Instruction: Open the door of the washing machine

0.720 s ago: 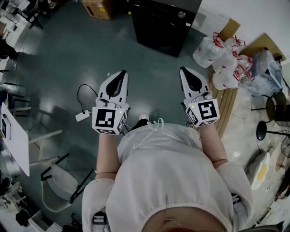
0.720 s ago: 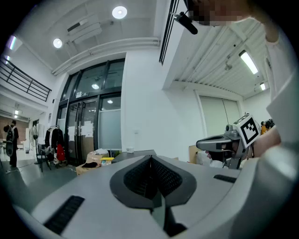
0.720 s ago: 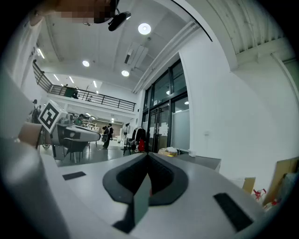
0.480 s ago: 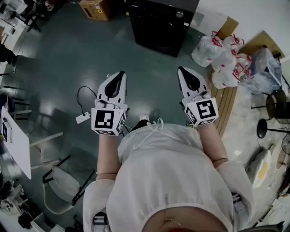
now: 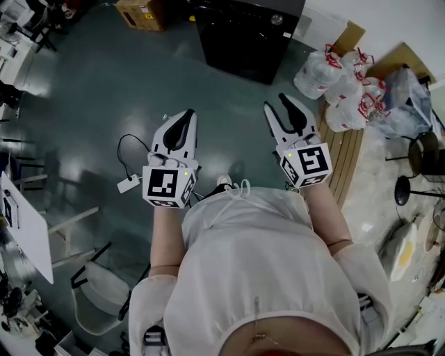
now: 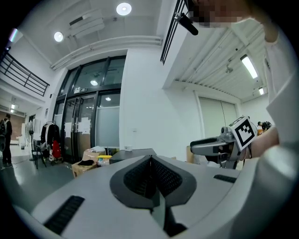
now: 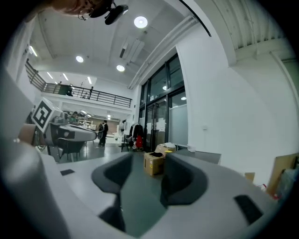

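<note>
Washing machine (image 5: 247,38), a black box, stands at the far side of the room at the top of the head view, well apart from both tools, and its dark front faces the person; the door's own outline cannot be made out from here. Glossy dark green floor (image 5: 104,90) lies between it and the grippers. Just left of the machine sits a cardboard box (image 5: 142,12), and to its right a heap of white plastic bags (image 5: 332,80) with red ties rests at the end of some wooden boards (image 5: 351,156). The left gripper (image 5: 188,112) is held level and points toward the machine, its jaws pressed together with nothing between them. The right gripper (image 5: 274,102) is level too and angles toward the machine's right part, with its jaws parted and nothing in them; in the right gripper view the distant box shows through the gap. Beside the left gripper a white adapter (image 5: 127,182) with a looped black cable lies on the floor. Further left stand a white table (image 5: 28,229) and a white chair (image 5: 94,288), and a black stool (image 5: 403,188) stands at the right
</note>
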A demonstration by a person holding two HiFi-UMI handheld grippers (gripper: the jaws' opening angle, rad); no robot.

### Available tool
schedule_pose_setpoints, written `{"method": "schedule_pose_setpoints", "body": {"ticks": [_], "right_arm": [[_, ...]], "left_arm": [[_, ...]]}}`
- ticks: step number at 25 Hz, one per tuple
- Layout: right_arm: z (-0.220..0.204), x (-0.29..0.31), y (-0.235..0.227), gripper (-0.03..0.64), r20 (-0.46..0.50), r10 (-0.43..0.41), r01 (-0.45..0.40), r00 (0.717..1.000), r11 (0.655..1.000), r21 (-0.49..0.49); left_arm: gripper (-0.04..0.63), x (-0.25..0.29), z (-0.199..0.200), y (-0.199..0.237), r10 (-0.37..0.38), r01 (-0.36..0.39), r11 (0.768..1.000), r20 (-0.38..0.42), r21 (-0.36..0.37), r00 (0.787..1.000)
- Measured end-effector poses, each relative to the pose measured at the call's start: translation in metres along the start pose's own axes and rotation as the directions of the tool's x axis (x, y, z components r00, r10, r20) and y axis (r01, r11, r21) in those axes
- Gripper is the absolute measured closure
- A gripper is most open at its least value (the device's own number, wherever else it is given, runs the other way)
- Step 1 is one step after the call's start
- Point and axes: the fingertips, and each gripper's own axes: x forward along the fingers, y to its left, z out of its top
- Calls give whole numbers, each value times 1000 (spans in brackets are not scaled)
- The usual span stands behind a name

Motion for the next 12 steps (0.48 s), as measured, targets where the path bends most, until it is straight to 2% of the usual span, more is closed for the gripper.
{"method": "schedule_pose_setpoints", "body": {"ticks": [1, 2, 6, 12], "right_arm": [[-1, 10, 5, 307, -1, 12, -12, 1000, 1000, 0], [-2, 20, 9, 242, -6, 17, -17, 1000, 1000, 2], [2, 60, 23, 202, -6, -18, 18, 1000, 1000, -14], [6, 119, 58, 202, -14, -9, 9, 1000, 1000, -6]], "left_arm": [[574, 1, -1, 8, -2, 2, 1000, 0, 2, 1000], [574, 2, -2, 16, -3, 3, 1000, 1, 2, 1000], [574, 0, -5, 64, 13, -13, 1000, 6, -2, 1000], [574, -17, -20, 133, 62, -62, 998, -10, -12, 998]]}}
